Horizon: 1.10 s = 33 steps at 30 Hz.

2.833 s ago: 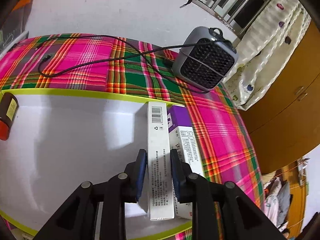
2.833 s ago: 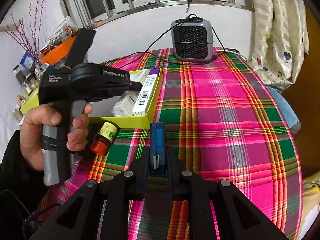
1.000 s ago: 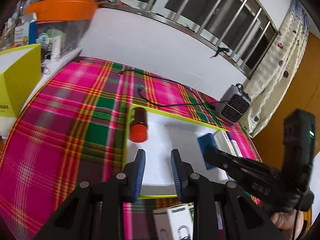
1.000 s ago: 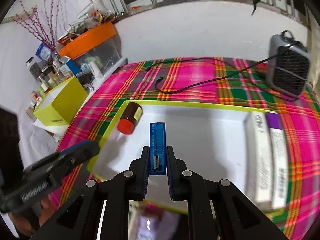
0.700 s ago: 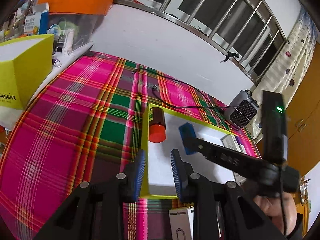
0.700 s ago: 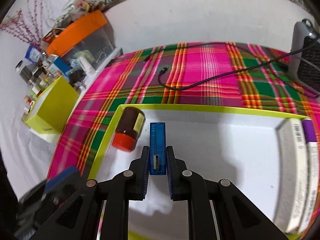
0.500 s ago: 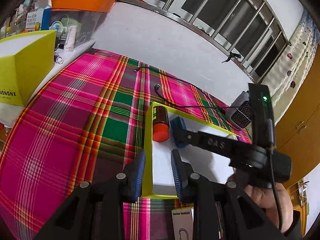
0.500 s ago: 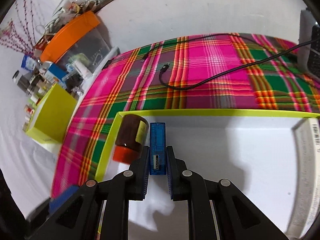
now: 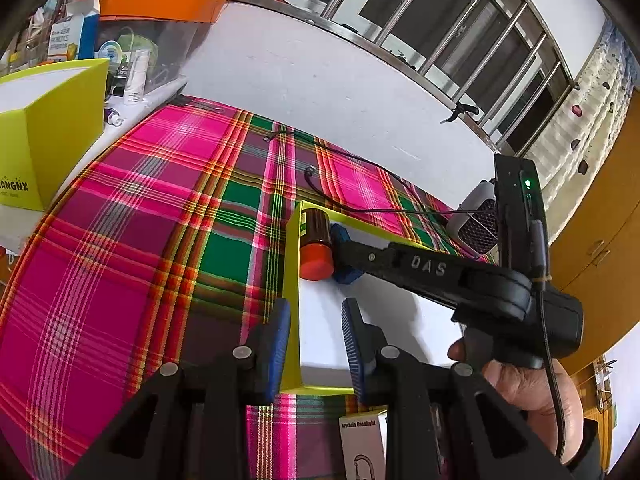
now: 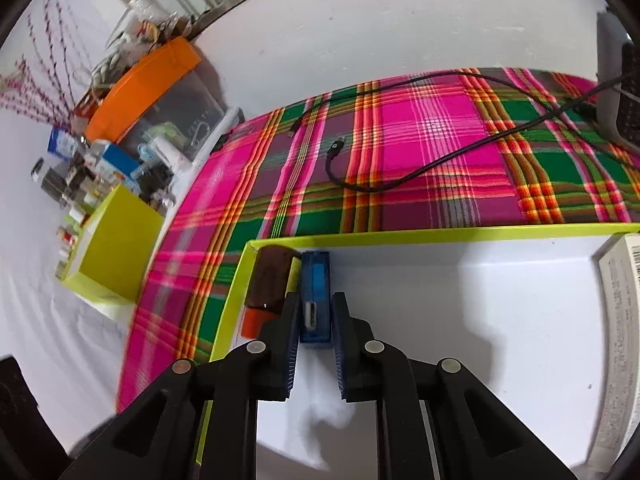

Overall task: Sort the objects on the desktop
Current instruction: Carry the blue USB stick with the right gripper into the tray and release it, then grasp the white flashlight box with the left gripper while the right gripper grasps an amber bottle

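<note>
The left gripper hangs low over the near left corner of the yellow-green tray, its fingers spread apart with nothing between them; one finger is outside the tray wall, the other over the white floor. Just below it, on the plaid tablecloth, stands a small white box. To the left the cloth is free up to the yellow-green box at the table side.

Inside the tray, the right gripper is clenched on the blue USB device, which lies at the far left corner, close along the brown bottle with red cap; the bottle lies against the left wall. The middle of the tray floor is bare, and a white carton lies at the right side. A hand holds the right gripper's handle from the right, reaching across the tray.

Beyond the tray a black cable runs over the cloth to a grey heater near the wall.
</note>
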Tool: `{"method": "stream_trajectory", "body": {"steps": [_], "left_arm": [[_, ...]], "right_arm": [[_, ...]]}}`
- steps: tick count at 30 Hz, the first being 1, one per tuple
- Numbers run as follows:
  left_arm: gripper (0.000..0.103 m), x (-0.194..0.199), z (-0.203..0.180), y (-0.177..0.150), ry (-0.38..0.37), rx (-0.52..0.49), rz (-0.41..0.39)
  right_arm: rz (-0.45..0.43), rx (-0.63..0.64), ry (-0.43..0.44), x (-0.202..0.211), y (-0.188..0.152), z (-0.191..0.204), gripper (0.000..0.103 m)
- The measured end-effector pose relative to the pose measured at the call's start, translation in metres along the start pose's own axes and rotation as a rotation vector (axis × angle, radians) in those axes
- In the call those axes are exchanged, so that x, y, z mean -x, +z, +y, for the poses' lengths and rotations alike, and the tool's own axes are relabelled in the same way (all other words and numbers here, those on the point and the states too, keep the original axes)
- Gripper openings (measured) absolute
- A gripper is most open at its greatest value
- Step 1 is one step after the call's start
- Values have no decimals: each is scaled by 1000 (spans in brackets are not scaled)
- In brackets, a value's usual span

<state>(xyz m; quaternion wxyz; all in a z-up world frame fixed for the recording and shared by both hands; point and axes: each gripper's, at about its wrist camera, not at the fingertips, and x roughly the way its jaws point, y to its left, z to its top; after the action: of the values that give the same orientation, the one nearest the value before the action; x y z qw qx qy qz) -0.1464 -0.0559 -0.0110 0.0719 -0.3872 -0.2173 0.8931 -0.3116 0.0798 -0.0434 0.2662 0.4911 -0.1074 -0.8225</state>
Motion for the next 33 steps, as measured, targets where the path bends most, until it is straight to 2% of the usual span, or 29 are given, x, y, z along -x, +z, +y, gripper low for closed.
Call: {"method": "stream_trajectory", "body": {"steps": [7,14,28,33], "left_arm": [[26,-1,0,-1,1,-3,4],[26,-1,-2,-2,7,-16,-1],[27,8,-26,-11,0,-100,-14],[30,15,-37,-23,-2,-138,-7]], "right_arm": [[5,-37,52,1,1,-5,19],[-15,17,59,24,-6,2,19],[-81,151,30,93,-54,2,20],[-87,158,16,115,-77,-8,21]]}}
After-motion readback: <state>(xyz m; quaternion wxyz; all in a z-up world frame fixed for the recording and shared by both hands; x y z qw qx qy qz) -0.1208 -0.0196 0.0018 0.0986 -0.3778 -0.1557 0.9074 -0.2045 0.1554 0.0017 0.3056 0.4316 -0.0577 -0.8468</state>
